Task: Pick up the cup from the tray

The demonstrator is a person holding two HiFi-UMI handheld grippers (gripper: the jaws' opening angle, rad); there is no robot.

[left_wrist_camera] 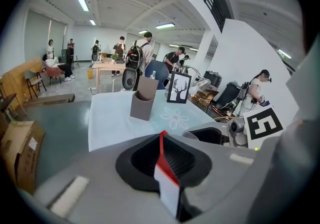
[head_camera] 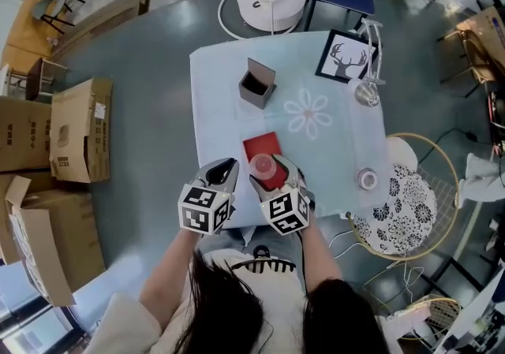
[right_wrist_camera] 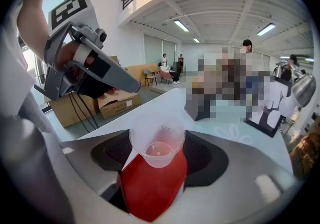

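A clear plastic cup (head_camera: 263, 164) stands over the near edge of the flat red tray (head_camera: 262, 143) on the pale tablecloth (head_camera: 221, 100). My right gripper (head_camera: 270, 171) is shut on the cup (right_wrist_camera: 157, 147): both dark pads meet its sides, and the red tray (right_wrist_camera: 152, 188) shows beneath through the gap. I cannot tell whether the cup is off the tray. My left gripper (head_camera: 230, 165) hovers just left of the tray. In its own view the left gripper (left_wrist_camera: 161, 137) is shut, with only a thin red and white sliver showing at the slit.
Farther back on the table are a brown open box (head_camera: 257, 83), a framed deer picture (head_camera: 346, 57), a glass (head_camera: 365, 92) and a tape roll (head_camera: 367, 179). A patterned wire chair (head_camera: 406, 203) is at the right; cardboard boxes (head_camera: 79, 128) at the left.
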